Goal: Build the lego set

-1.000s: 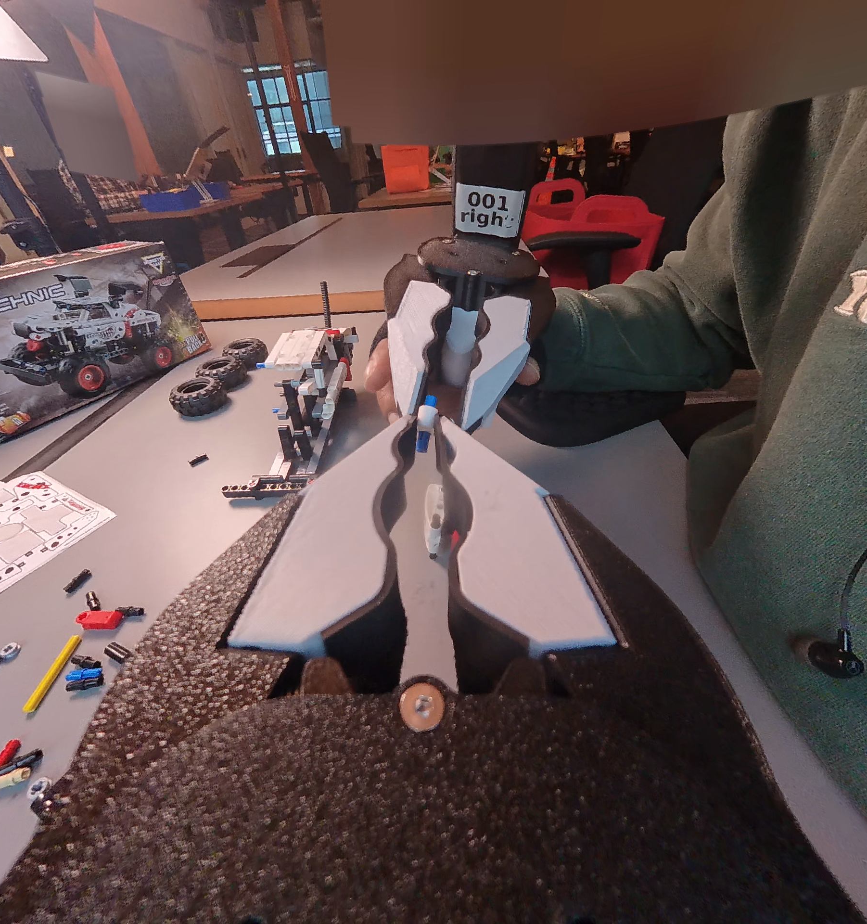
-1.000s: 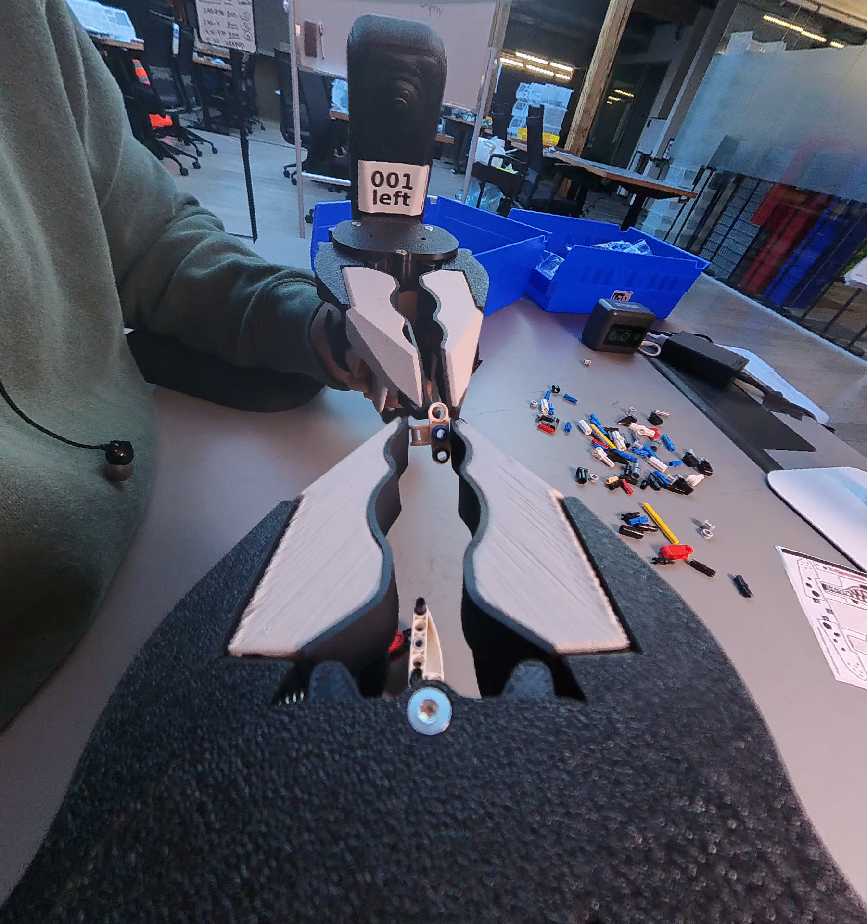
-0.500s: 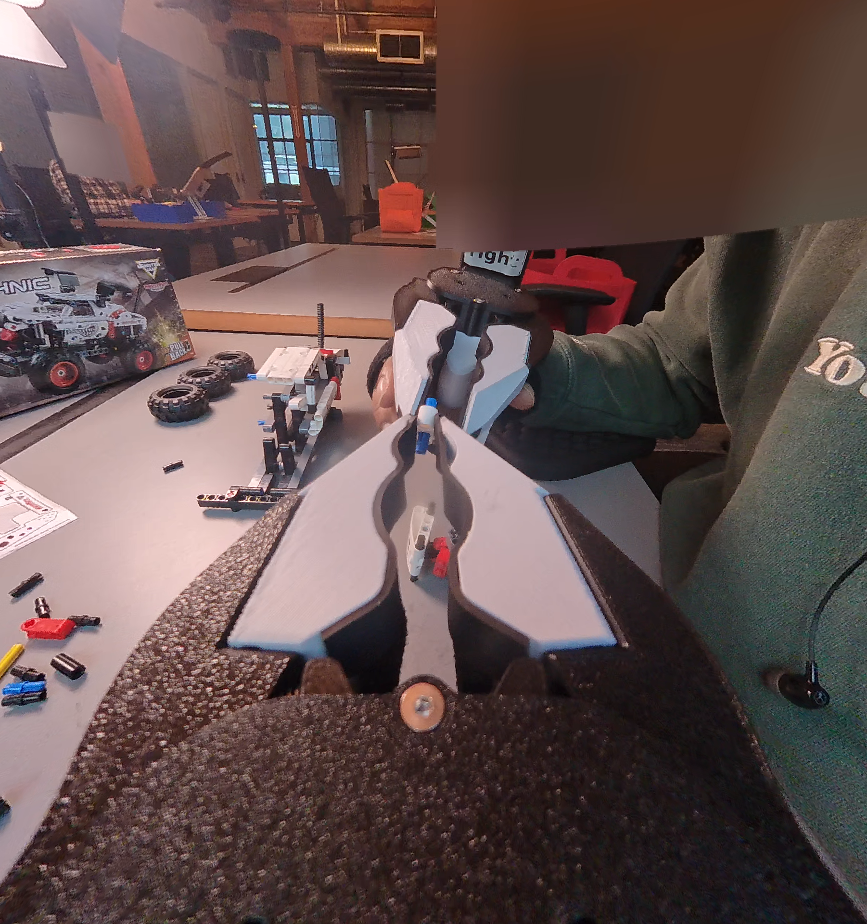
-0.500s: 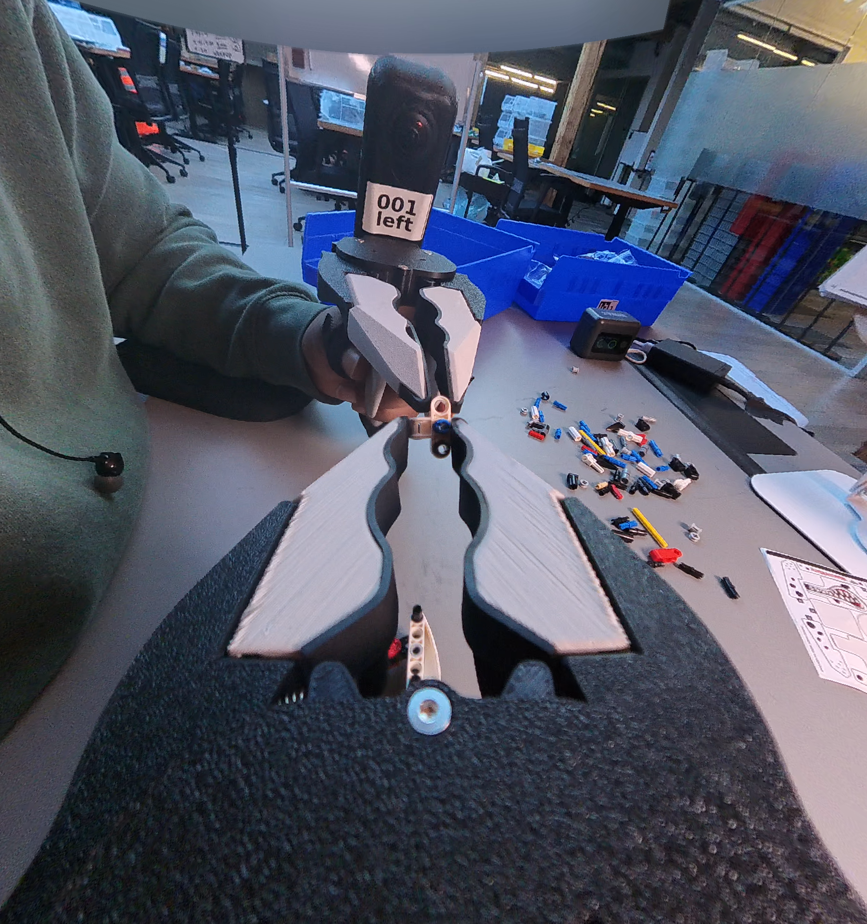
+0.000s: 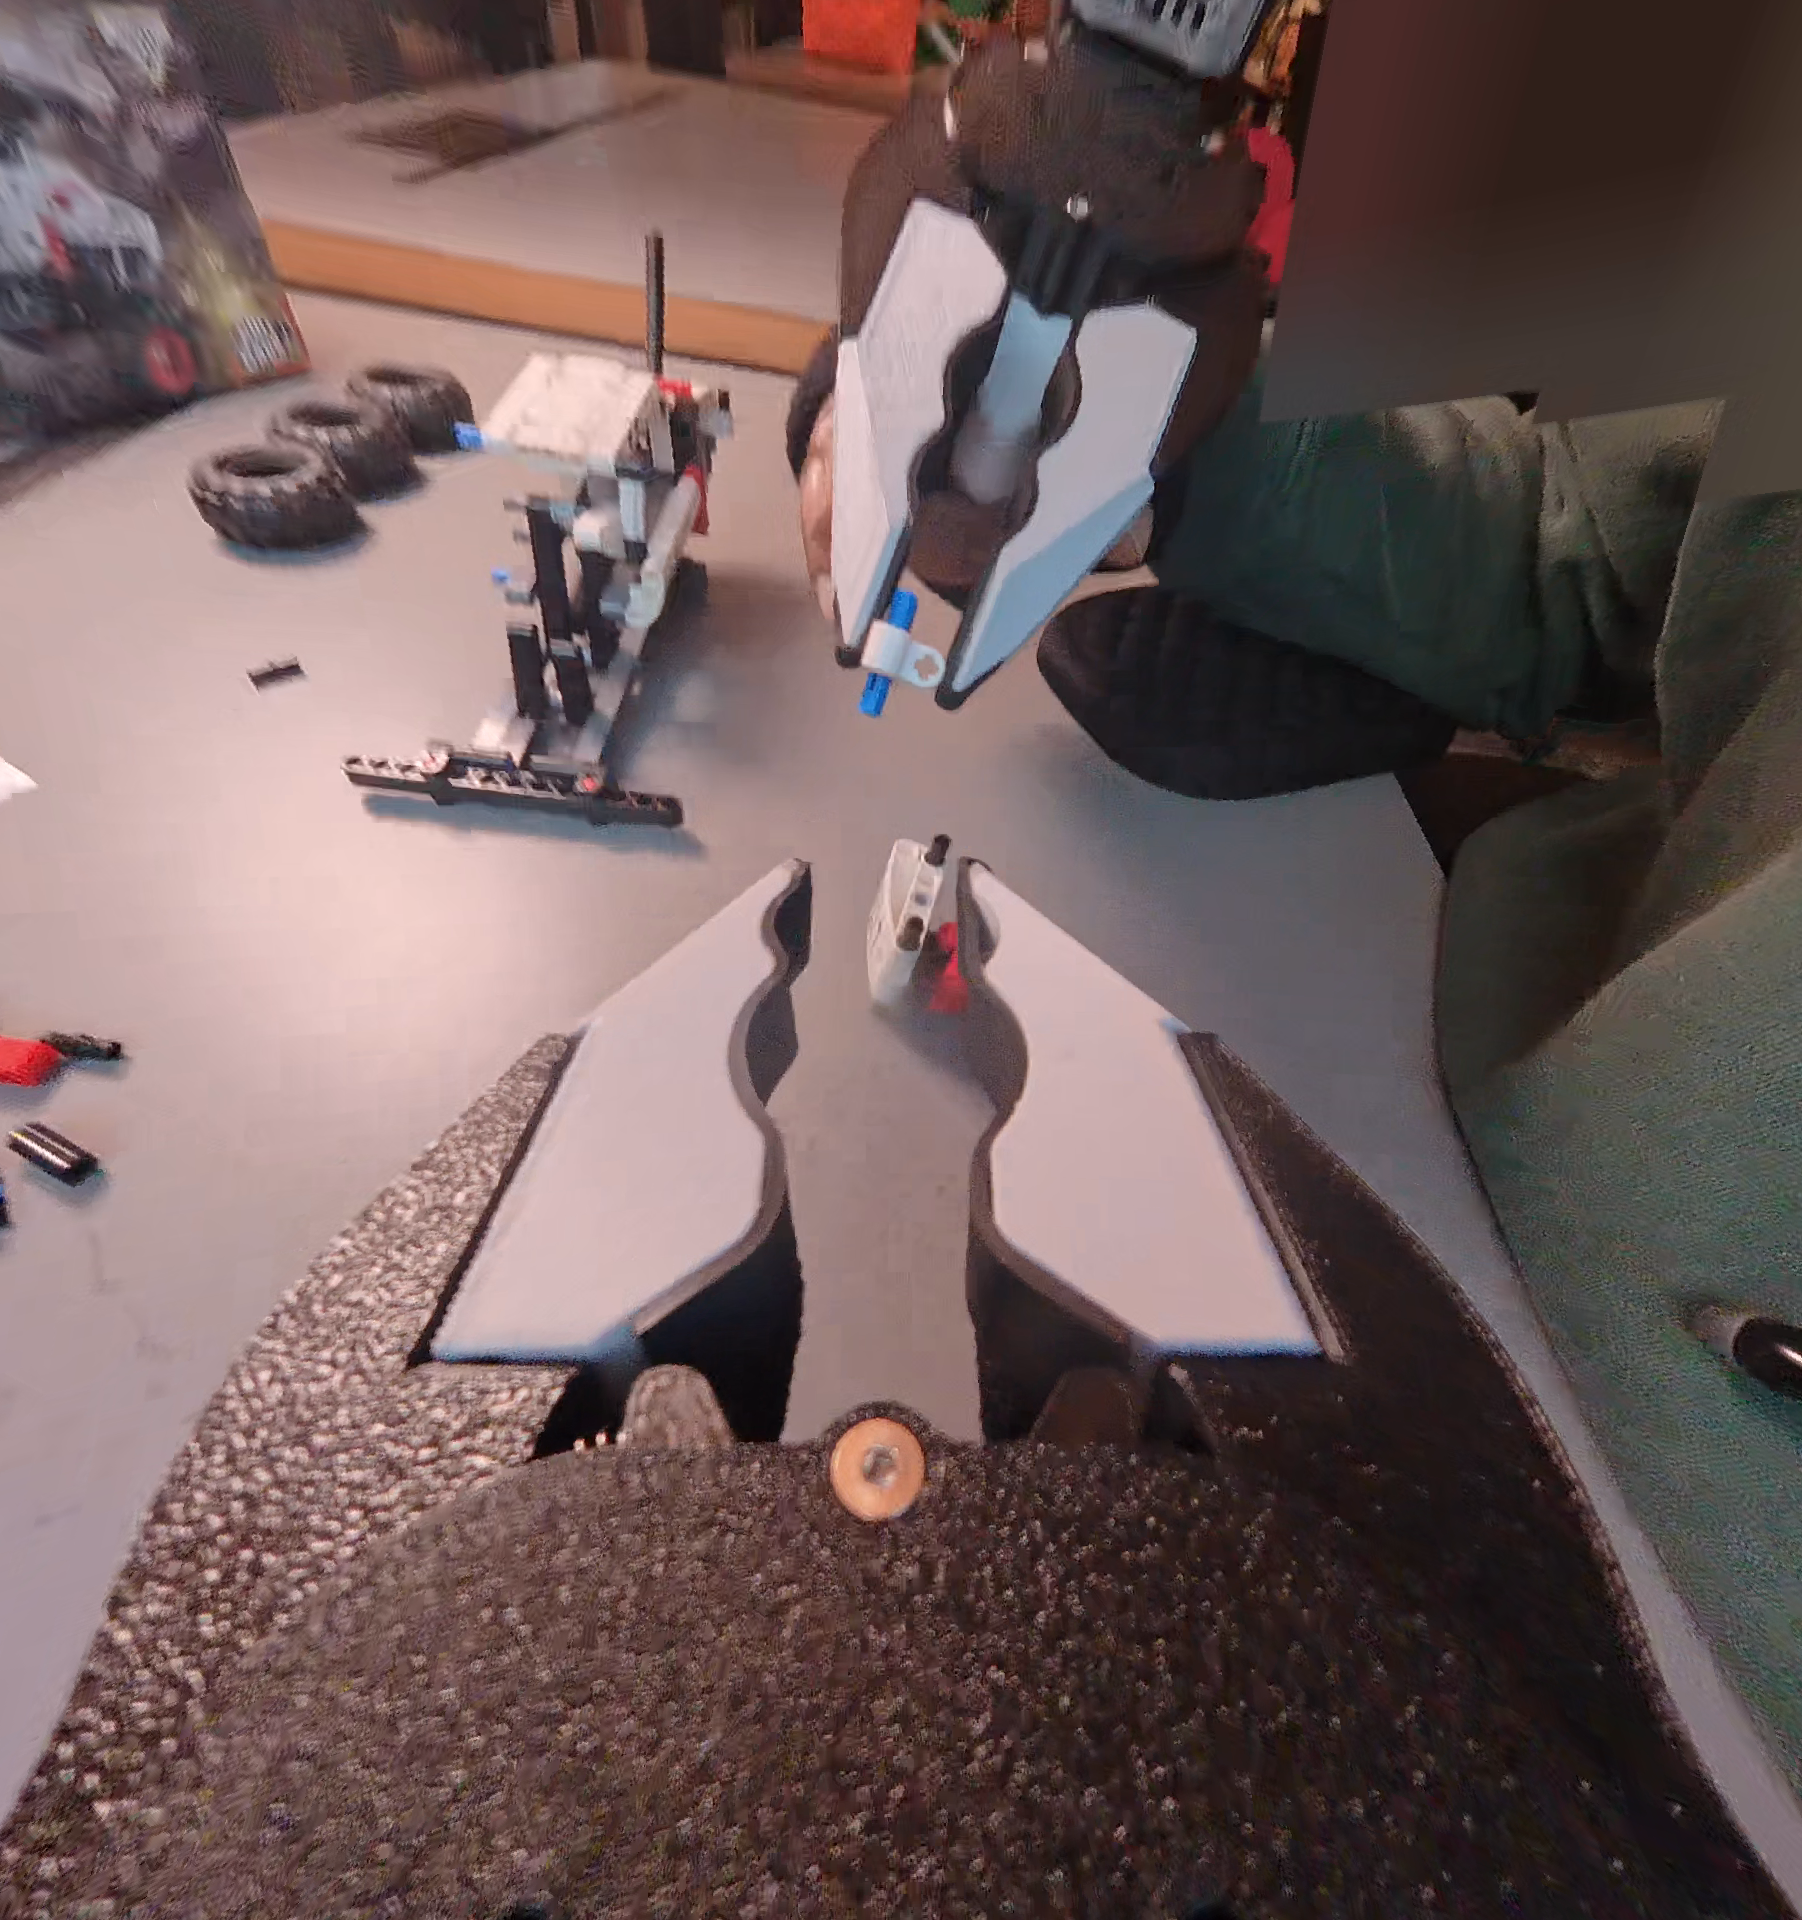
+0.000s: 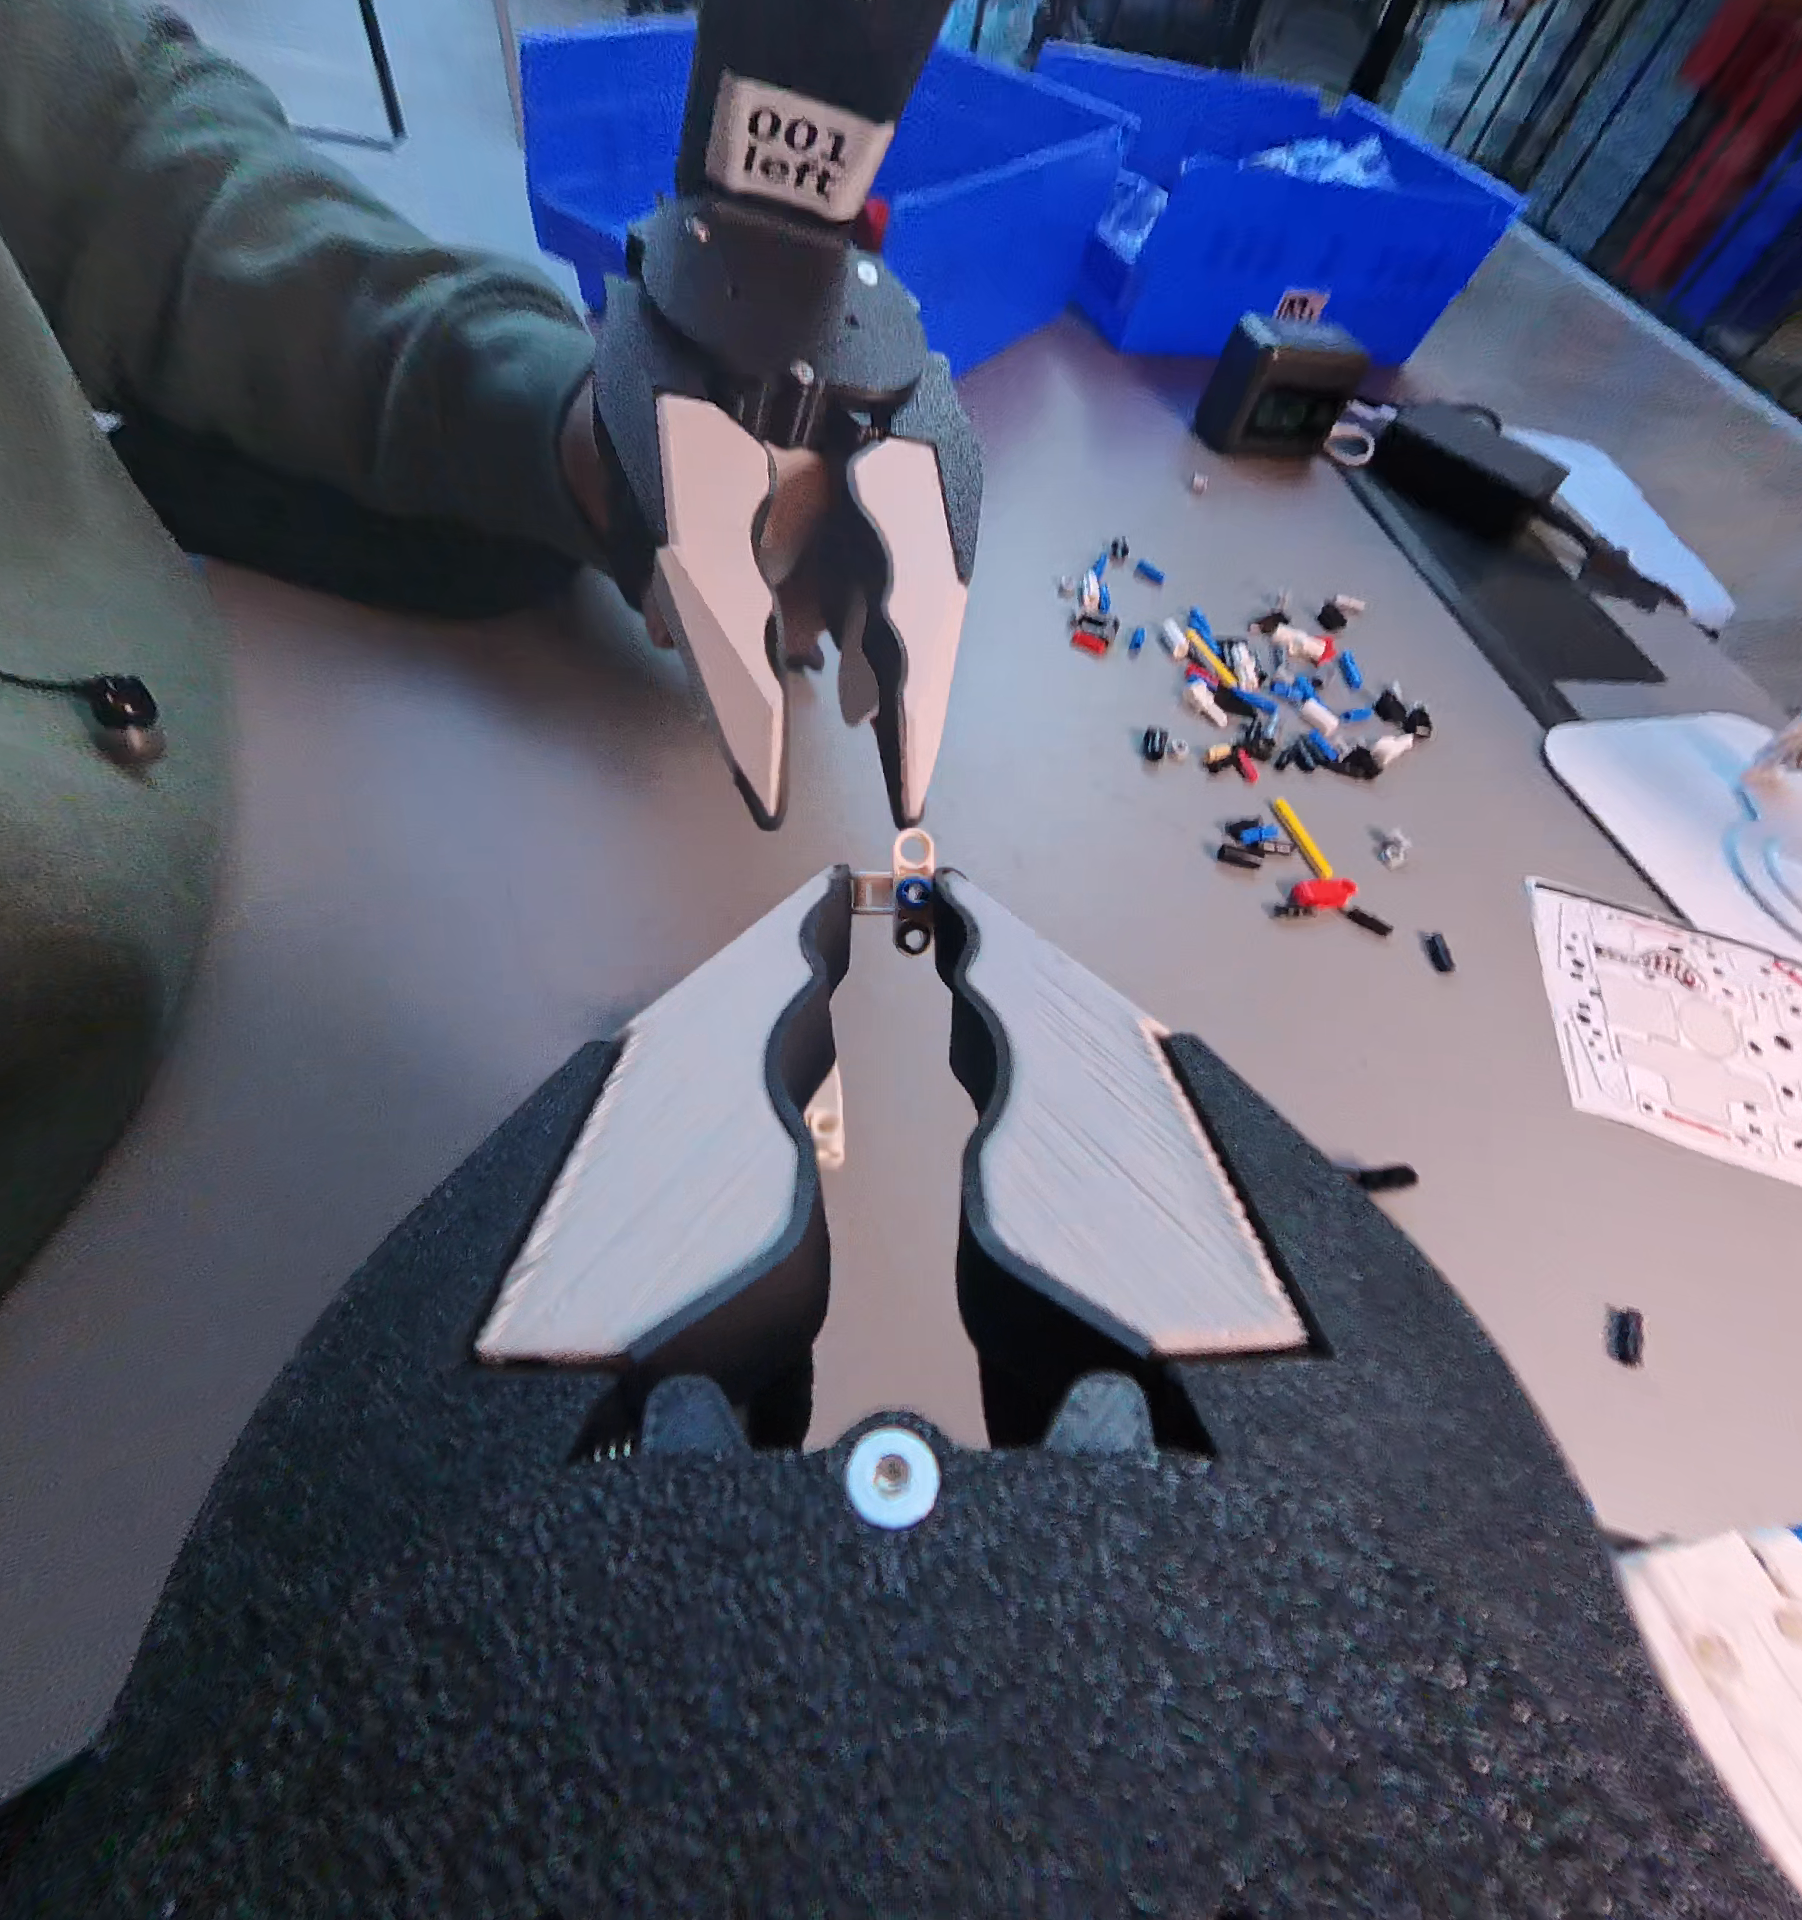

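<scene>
My right gripper (image 6: 892,883) is shut on a small light-grey connector with a blue pin (image 6: 905,891) at its fingertips. It also shows in the left wrist view (image 5: 899,681), holding the connector (image 5: 902,655) above the table. My left gripper (image 5: 881,868) is open and empty, a short way back from the connector. In the right wrist view, the left gripper (image 6: 840,821) faces the connector with a small gap. A white beam piece with a red part (image 5: 907,925) lies on the table between the left fingers. The partly built chassis (image 5: 585,582) stands further left.
Three black tyres (image 5: 315,457) and the set's box (image 5: 76,260) sit beyond the chassis. Loose small parts (image 6: 1261,696) lie right of the grippers, near an instruction sheet (image 6: 1707,1039). Blue bins (image 6: 1292,229) stand at the back. A person's green sleeve (image 5: 1396,561) rests nearby. My hands' fingertips stand some 4 cm from each other.
The left gripper has opened, let go of the connector and pulled back from the right gripper. The right gripper still holds the connector. Both views now tilt down toward the table.
</scene>
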Available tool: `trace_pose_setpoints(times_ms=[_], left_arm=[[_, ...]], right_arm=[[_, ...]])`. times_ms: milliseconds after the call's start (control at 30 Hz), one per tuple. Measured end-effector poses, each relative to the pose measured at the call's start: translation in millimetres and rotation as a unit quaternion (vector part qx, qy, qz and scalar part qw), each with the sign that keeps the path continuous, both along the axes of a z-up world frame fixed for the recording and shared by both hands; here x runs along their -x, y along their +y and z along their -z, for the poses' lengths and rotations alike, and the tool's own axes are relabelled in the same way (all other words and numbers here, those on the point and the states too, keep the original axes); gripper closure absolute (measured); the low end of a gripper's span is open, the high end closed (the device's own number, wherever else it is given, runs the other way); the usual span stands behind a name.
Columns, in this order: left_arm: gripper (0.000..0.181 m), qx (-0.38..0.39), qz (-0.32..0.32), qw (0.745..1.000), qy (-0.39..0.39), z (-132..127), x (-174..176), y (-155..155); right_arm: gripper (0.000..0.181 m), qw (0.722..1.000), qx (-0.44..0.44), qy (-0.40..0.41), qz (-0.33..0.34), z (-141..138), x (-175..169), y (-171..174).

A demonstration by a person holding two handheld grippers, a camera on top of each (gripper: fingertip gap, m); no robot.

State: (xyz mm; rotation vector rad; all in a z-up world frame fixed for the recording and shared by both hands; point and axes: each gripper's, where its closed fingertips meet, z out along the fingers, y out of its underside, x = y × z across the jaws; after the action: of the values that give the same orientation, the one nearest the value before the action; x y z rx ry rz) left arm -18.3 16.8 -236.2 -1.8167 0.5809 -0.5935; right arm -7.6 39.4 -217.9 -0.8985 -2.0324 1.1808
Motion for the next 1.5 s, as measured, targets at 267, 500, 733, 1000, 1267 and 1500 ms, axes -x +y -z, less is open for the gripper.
trace_pose_setpoints(times_ms=[267,500,733,1000,1267,1500], left_arm=[[0.155,0.098,0.051,0.988,0.111,54.4,-15.3,8.3],[0.15,0.125,0.119,0.98,0.102,59.0,-25.3,13.2],[0.169,0.125,0.129,0.978,0.103,59.5,-30.8,9.3],[0.173,0.113,0.101,0.982,0.114,59.3,-27.9,11.9],[0.174,0.118,0.084,0.983,0.111,59.3,-28.0,12.7],[0.174,0.115,0.079,0.984,0.115,59.3,-30.9,11.5]], right_arm=[[0.166,0.982,-0.079,-0.167,-0.023,37.5,-11.8,-6.5],[0.166,0.969,-0.101,-0.227,-0.013,55.7,-16.6,-12.5],[0.166,0.965,-0.108,-0.239,0.0,59.2,-13.7,-12.3],[0.166,0.96,-0.113,-0.257,-0.009,60.7,-13.6,-15.3],[0.166,0.954,-0.142,-0.263,0.005,62.0,-13.8,-10.6],[0.166,0.936,-0.198,-0.29,-0.015,62.3,-14.7,-13.0]])
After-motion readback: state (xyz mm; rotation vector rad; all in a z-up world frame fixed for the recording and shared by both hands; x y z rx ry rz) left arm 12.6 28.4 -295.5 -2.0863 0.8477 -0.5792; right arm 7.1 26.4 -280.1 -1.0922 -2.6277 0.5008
